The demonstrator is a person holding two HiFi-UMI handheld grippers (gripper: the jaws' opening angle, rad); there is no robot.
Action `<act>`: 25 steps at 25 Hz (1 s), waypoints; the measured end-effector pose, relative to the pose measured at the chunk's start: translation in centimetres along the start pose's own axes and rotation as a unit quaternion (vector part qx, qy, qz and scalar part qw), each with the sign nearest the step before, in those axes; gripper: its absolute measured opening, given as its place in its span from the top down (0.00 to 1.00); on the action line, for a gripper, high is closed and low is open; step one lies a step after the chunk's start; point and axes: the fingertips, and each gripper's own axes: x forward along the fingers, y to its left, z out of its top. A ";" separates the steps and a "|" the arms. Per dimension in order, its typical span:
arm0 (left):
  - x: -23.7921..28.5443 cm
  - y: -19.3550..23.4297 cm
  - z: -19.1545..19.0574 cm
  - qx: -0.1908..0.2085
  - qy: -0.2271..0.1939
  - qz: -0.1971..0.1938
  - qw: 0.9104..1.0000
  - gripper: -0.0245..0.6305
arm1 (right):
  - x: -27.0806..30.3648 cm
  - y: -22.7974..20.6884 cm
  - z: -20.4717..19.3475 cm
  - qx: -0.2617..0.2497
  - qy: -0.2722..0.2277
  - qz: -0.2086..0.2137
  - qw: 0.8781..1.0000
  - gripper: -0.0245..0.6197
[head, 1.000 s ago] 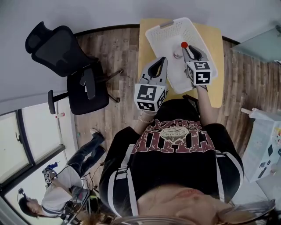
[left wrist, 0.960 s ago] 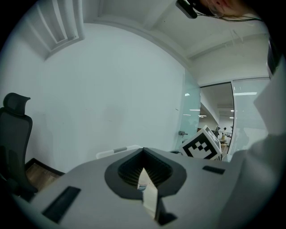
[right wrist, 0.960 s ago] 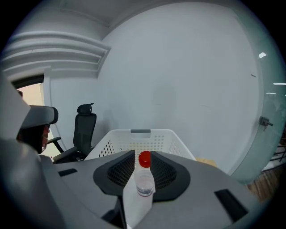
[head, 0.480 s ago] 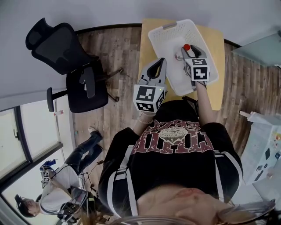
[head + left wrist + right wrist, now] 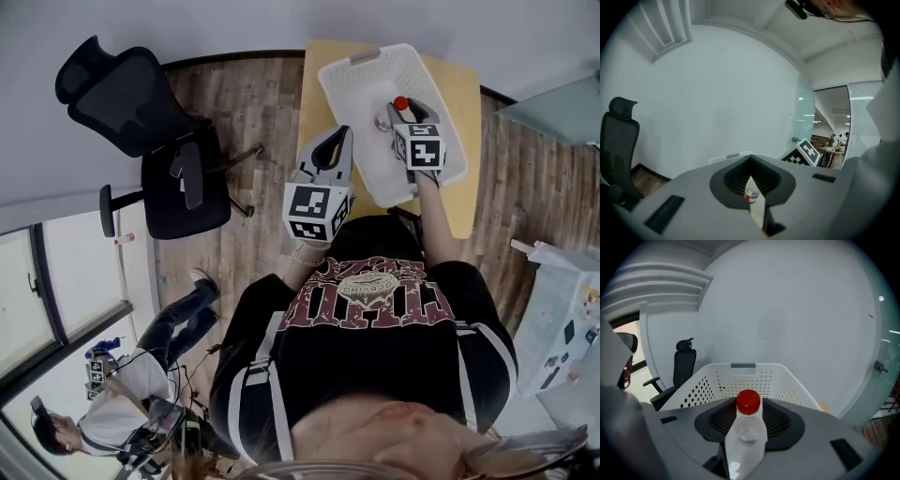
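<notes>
Evidently for a steady carry, the right gripper (image 5: 403,112) pinched a red-capped bottle (image 5: 749,427) upright over the white basket (image 5: 339,75) at twelve o'clock. At the basket's eight o'clock, the left gripper (image 5: 335,150) clamped a small labelled bottle (image 5: 751,192), kept outside the rim.

An office is indicated: a black swivel chair (image 5: 141,122) is set on plank flooring (image 5: 248,103) left of the left claw (image 5: 339,139), and glass partitions (image 5: 808,117) are seen to its right, with people at desks (image 5: 833,150) beyond them.
</notes>
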 end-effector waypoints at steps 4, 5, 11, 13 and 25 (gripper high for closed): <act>-0.2 0.1 0.0 0.000 0.001 0.003 1.000 0.89 | 0.3 0.3 -0.1 -0.005 -0.001 0.006 1.000 0.71; -0.2 0.2 0.0 0.000 0.001 0.004 1.000 0.89 | 0.4 0.3 -0.1 -0.007 -0.001 0.007 1.000 0.71; -0.2 0.4 -0.1 -0.001 0.001 0.006 1.000 0.89 | 0.4 0.2 0.1 -0.004 -0.013 0.005 1.000 0.71; -0.2 0.4 -0.1 0.000 0.001 0.006 1.000 0.89 | 0.3 0.2 0.1 0.002 -0.017 0.004 1.000 0.71; -0.3 -0.3 0.0 0.003 -0.001 -0.001 1.000 0.89 | -0.7 -0.1 0.4 -0.008 -0.023 0.005 1.000 0.71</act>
